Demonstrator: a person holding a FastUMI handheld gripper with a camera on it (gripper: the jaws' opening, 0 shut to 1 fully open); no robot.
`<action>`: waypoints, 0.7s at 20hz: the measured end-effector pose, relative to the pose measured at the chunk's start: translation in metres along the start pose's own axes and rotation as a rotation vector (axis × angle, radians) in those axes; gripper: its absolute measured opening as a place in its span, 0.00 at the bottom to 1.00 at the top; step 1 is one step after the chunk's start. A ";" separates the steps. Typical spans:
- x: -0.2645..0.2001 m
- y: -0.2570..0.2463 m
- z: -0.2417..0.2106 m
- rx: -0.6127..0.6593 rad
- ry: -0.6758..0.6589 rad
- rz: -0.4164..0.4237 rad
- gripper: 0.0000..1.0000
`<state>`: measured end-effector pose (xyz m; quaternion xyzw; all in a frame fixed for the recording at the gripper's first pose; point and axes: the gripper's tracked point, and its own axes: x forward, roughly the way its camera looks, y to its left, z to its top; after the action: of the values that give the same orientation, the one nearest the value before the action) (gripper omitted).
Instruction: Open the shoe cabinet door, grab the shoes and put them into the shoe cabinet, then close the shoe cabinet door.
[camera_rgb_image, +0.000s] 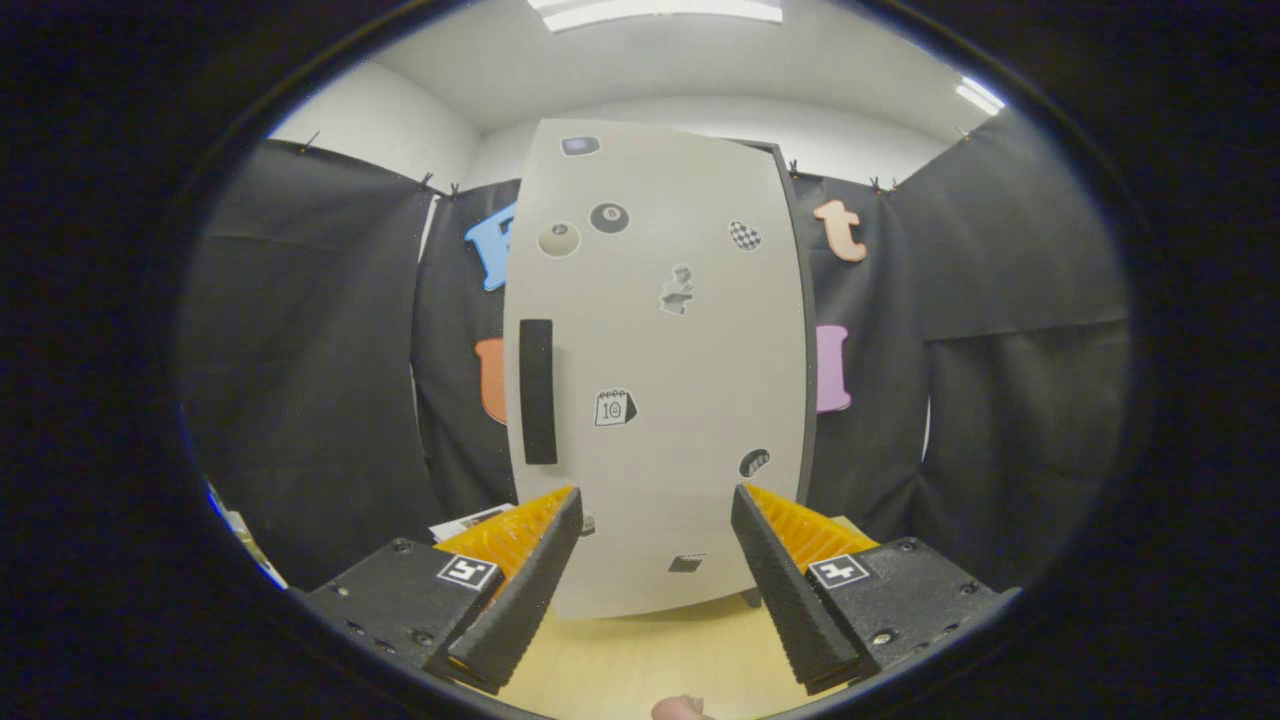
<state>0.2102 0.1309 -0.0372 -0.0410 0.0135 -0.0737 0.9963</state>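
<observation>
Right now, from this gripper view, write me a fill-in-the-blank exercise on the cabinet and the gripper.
1. The shoe cabinet door ahead of the fingers is ____.
2. The black handle on the door runs ____.
3. The gripper has its fingers spread ____, with nothing between them.
4. The cabinet stands on a ____ coloured floor.

Missing words: shut; vertically; open; wood

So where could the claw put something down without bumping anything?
The bare wooden floor between the open claw fingers, just before the closed cabinet door, is free. Past the left finger it's crowded: some papers lie beside the cabinet.
</observation>
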 end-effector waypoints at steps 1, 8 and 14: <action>-0.007 -0.002 -0.006 0.003 0.013 -0.009 0.98; -0.059 -0.001 -0.020 0.043 0.008 0.004 0.98; -0.089 -0.005 -0.019 0.029 0.008 0.003 0.98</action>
<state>0.1205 0.1374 -0.0538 -0.0262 0.0166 -0.0724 0.9969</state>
